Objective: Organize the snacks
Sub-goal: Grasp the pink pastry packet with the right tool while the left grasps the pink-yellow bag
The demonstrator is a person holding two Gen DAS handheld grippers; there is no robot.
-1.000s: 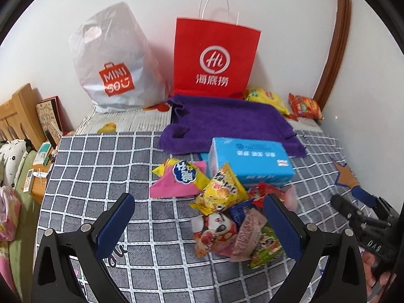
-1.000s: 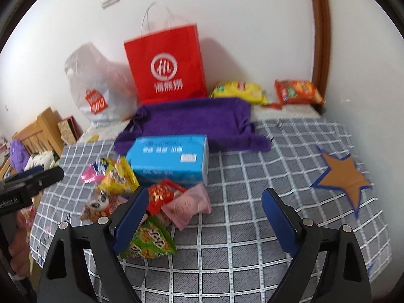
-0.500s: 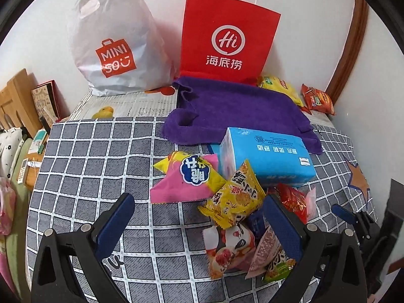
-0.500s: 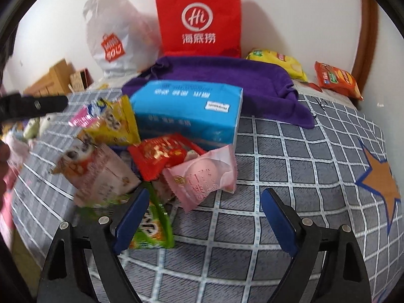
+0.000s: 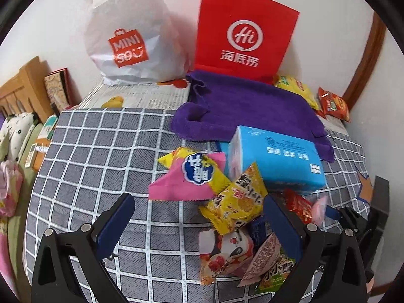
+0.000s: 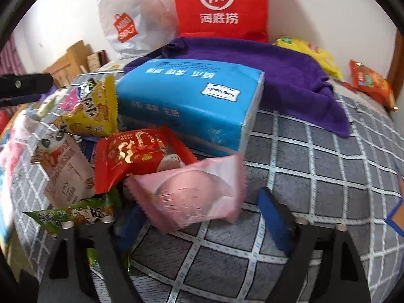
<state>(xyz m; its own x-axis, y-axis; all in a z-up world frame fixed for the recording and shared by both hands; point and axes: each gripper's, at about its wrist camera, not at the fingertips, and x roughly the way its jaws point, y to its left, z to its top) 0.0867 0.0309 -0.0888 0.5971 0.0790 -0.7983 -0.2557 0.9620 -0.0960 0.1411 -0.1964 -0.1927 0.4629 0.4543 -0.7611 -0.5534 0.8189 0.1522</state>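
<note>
Both of my grippers have come down and forward since a second ago, so the snack heap now fills the lower part of each view where it earlier sat mid-frame. Beneath everything lies the grey checked cloth (image 5: 96, 151), and at its far edge the white shopping bag (image 5: 131, 38) and the red paper bag (image 5: 245, 32) lean against the wall, with the purple towel (image 5: 247, 108) spread in front of them. Two more packets, a yellow bag (image 5: 295, 88) and an orange bag (image 5: 333, 103), rest beside the towel near the wall. Just before the towel sits the blue tissue pack (image 6: 189, 101), and the snacks are heaped against its near side. My left gripper (image 5: 199, 224) hangs with its jaws wide apart and empty over the near edge of the heap, above the panda packet (image 5: 224, 255), with the yellow cracker packet (image 5: 234, 202) and the pink and yellow packet (image 5: 192, 176) just beyond. My right gripper (image 6: 199, 217) also stands open, holding nothing, its fingers either side of the pink wrapped cake (image 6: 192, 192), which is blurred; whether they touch it I cannot tell. A red packet (image 6: 139, 154) overlaps that cake, and a green packet (image 6: 73, 214) lies by my left finger.
</note>
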